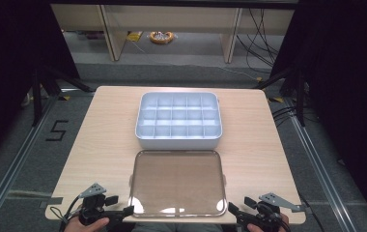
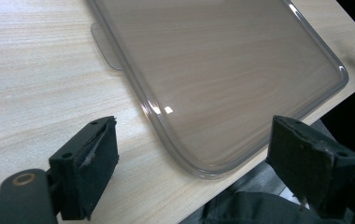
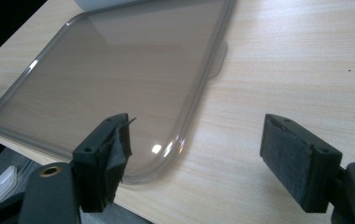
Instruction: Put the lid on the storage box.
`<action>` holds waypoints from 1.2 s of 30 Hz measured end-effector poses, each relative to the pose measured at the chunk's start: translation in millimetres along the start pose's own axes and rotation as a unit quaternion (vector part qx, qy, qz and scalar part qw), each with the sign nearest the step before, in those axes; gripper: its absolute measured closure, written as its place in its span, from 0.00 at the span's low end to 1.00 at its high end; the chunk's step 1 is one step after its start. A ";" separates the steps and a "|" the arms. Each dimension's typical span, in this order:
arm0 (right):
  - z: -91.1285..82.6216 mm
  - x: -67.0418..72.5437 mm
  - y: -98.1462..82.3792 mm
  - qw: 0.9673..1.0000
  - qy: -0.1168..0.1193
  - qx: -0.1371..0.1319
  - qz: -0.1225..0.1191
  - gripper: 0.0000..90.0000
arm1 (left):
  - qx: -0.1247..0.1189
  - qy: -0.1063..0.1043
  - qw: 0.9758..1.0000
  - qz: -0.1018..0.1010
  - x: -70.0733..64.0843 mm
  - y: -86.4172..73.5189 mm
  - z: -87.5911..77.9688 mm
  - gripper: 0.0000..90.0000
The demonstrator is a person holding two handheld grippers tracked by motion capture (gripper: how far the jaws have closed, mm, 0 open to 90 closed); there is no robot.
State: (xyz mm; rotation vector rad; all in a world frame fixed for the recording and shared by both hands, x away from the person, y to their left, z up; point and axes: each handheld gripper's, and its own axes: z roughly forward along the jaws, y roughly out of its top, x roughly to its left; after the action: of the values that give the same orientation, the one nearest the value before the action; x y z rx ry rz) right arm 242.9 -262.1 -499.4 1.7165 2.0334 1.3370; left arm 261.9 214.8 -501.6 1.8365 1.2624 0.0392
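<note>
tongs wide at both near corners of the lid

the left tongs (image 1: 121, 211) and the right tongs (image 1: 235, 210) both stand wide, nothing between the pads, each held in a hand at the near edge of the table (image 1: 99, 140). between them lies the lid (image 1: 177, 182), a clear smoky sheet with rounded corners, flat on the wood just in front of the tray (image 1: 177, 121), a pale box of small compartments that looks empty.

the relation that counts: the lid's long axis runs left to right across the table, so its two near corners point one at each tongs. in the left gripper view the near corner of the lid (image 2: 203, 163) sits between the jaws and a little ahead of them, not touched. in the right gripper view the other near corner (image 3: 143, 172) lies just beside the left jaw, off centre, with bare wood across most of the gap. neither hand is clearly nearer; both are close.

my guess is a two-handed lift of the lid toward the tray. the right tongs would need to shift inward first to straddle the rim. the lid overhangs the table edge slightly at the corners, which should help the lower jaws get under.
</note>
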 end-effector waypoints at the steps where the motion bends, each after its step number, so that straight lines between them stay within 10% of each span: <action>1: 0.0 0.0 0.0 1.000 0.000 0.000 0.000 0.28 | 0.000 0.000 1.000 0.000 0.0 0.0 0.0 0.18; 17: 8.3 -1.8 5.5 0.999 0.037 -0.021 -0.004 0.26 | -0.002 -0.017 1.000 0.002 -1.5 -0.6 2.6 0.18; 36: 42.5 2.6 18.9 0.998 0.055 0.015 0.004 0.44 | 0.005 -0.006 1.000 -0.009 9.3 11.1 18.4 0.54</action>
State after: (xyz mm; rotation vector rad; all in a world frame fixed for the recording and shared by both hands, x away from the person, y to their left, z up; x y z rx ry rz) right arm 282.0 -239.2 -510.0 1.6996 2.1174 1.4399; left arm 283.3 209.2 -509.4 1.8315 1.2725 0.0135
